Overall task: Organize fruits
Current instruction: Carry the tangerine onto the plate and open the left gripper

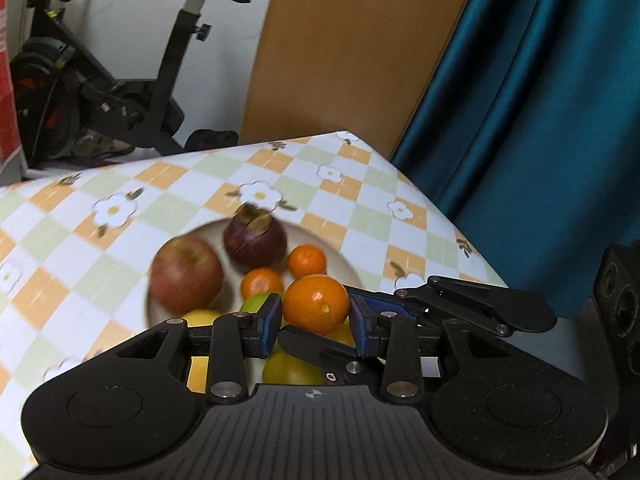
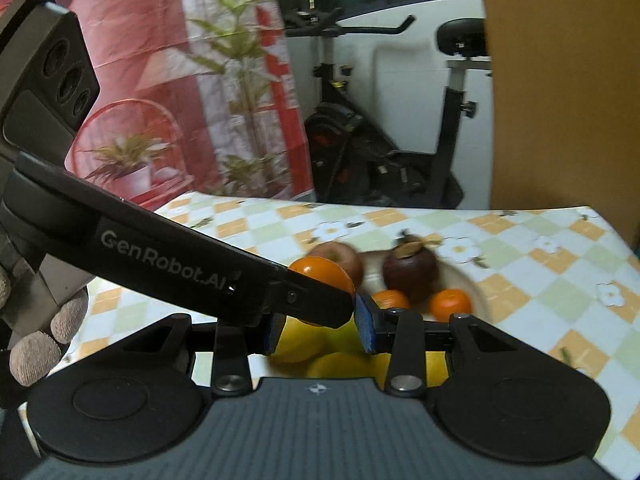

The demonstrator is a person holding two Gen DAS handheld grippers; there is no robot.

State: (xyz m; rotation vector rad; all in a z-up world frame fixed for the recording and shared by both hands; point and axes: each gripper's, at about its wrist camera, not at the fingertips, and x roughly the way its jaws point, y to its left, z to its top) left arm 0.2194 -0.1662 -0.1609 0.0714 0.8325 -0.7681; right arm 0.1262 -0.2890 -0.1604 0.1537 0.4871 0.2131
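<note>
An orange [image 1: 316, 308] hangs just above a white plate [image 1: 344, 256] of fruit, and my left gripper [image 1: 316, 314] is shut on it between its blue pads. A finger of the right gripper [image 1: 480, 304] comes in from the right; another passes under the orange. In the right wrist view the same orange [image 2: 320, 274] sits between the blue pads of my right gripper [image 2: 320, 320], which also looks shut on it. The left gripper's finger [image 2: 180, 256] crosses in front. On the plate [image 2: 468, 284] lie an apple [image 1: 186, 272], a dark purple fruit [image 1: 256, 244], two small oranges [image 1: 307, 260] and yellow-green fruits [image 1: 292, 368].
The checked flowered tablecloth [image 1: 100, 240] ends at a corner at the back right [image 1: 348, 136]. Beyond stand a teal curtain [image 1: 520, 120], a wooden board [image 1: 352, 52] and an exercise bike [image 1: 120, 92]. A gloved hand [image 2: 36, 352] holds the left gripper.
</note>
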